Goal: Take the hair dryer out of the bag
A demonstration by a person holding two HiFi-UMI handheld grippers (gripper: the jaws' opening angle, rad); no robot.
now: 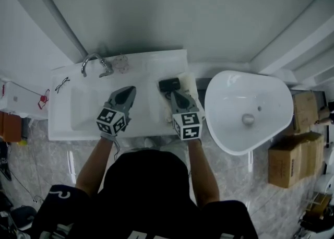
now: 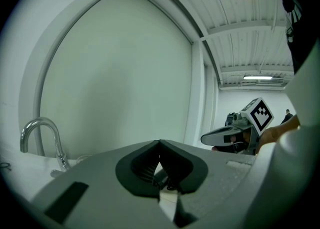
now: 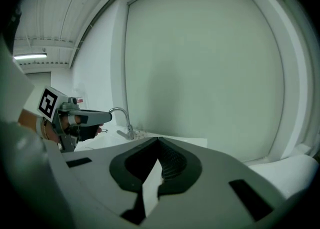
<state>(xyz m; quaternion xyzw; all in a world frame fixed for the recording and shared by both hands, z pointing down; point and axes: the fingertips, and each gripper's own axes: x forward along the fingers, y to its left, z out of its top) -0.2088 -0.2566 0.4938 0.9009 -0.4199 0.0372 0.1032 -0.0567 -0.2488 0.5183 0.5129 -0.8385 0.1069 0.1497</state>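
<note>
L claw (image 1: 128, 91) is shut, jaws tip to tip with nothing clearly held. It hangs over the sink bowl (image 1: 86, 108) of the white desk (image 1: 146, 61). Far left on the desk lie specs (image 1: 62, 83), w/ the chrome tap (image 1: 97, 64) at the back edge behind the bowl. R claw (image 1: 172, 95) is level w/ the left one and apart from it, over the desk's right end. Its jaws are also pressed together and empty, per its own view. Just ahead of its tip in the head view sits a dark blocky item, prob. the hair dryer (image 1: 169, 84), lying on a pale bag (image 1: 189, 82) at the desk's right edge. It is not inside the bag as far as shows, and whether the tip touches it can't be told. Right of the desk is a rounded white basin (image 1: 248, 110) w/ a drain hole, and farther right are cardboard boxes (image 1: 292, 159) on the floor. Both arms reach fwd from the person's dark sleeves (image 1: 68, 196).
</note>
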